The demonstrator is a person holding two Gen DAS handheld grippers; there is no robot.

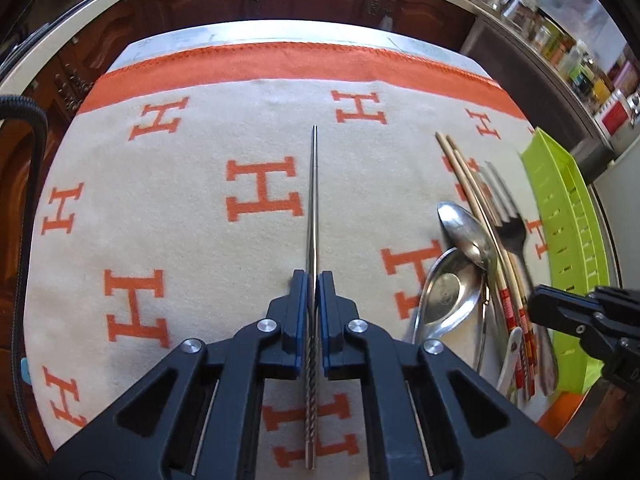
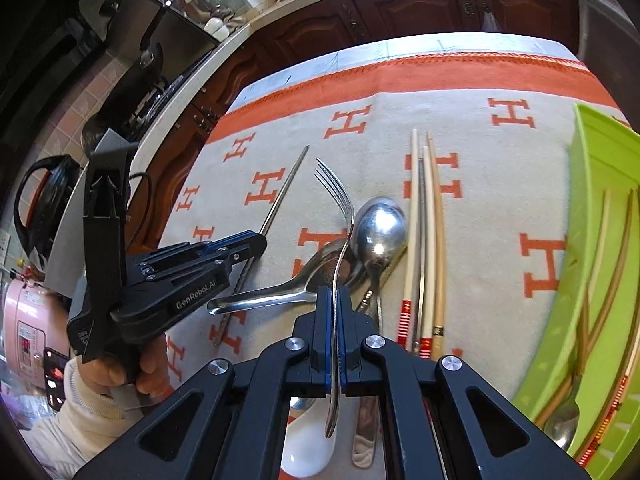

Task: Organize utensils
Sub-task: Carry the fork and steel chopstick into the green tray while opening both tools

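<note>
Over the blanket [image 1: 160,220], left gripper [image 1: 314,280] jaws clamping metal chopstick [image 1: 315,184], right gripper [image 2: 331,300] jaws clamping fork [image 2: 340,216].

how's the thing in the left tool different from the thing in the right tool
The left tool is shut on a metal chopstick: a straight thin rod with a twisted grip end. The right tool is shut on a fork: curved, ending in tines. In the right wrist view the chopstick looks thinner than the fork's handle. Both are shiny metal, each gripped partway along its length above the H-patterned cloth.
</note>
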